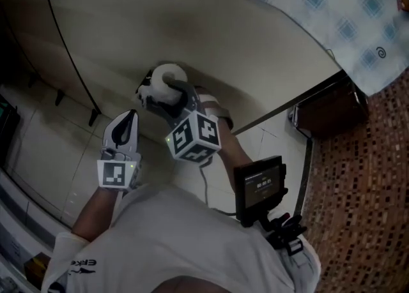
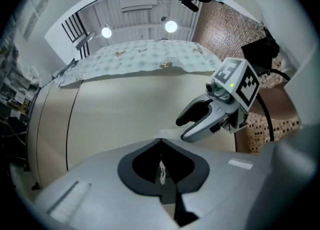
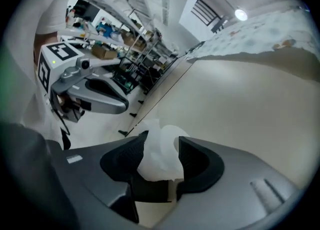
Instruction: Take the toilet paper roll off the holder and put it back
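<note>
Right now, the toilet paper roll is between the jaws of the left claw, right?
No. The toilet paper roll is between the jaws of the right claw, not the left. The right gripper view shows it there; the left claw is shut with nothing in it.

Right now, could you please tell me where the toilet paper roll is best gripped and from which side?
Probably pinch the toilet paper roll across its curved outer wall, from the person's side, where the right gripper straddles it with open jaws. Its hollow core faces up, so the round sides are free.
</note>
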A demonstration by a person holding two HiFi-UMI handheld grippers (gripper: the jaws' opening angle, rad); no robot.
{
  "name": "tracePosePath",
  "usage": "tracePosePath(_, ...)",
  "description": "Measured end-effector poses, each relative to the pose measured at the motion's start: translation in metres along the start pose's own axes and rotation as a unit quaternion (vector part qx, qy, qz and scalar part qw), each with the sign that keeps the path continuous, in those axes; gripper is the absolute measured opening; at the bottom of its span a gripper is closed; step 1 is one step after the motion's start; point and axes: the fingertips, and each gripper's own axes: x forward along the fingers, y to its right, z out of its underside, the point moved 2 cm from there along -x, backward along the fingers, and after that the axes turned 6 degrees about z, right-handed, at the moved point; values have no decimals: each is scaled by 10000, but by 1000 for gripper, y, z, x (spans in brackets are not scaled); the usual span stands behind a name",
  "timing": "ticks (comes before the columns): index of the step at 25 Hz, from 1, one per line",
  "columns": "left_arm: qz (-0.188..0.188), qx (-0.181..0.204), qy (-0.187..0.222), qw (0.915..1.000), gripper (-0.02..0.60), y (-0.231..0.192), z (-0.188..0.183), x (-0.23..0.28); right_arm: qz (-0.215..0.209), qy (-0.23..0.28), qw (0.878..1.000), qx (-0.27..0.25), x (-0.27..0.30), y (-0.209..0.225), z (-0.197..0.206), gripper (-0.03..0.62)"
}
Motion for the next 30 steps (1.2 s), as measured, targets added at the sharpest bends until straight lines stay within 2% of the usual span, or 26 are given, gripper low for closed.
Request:
tracePosePath(4,-20,-62,38,10000,2,-13,0,-4,-116,-448,9974,-554,10,3,-6,235)
tracePosePath(8,-32,-139,76,9999,2,-24,2,-6,-353,-913,9924,-740,18,-2,-4,233)
tracePosePath(13,10,-183,56,9998,3,-32,5,-8,-301,-1399,9862,-831,24,-2,5,233)
tracePosePath(18,77,-233,30,9997,2,-35,8,-6,-191,-1525,9831,-998,27,-6,6,227)
tracePosePath(25,189,-282,-5,9994,2,-32,10,-4,-255,-1756,9756,-1292,28,-9,8,219)
tracePosePath(30,217,-264,1,9994,2,-33,11,-6,-257,-1973,9722,-1234,29,-5,8,223)
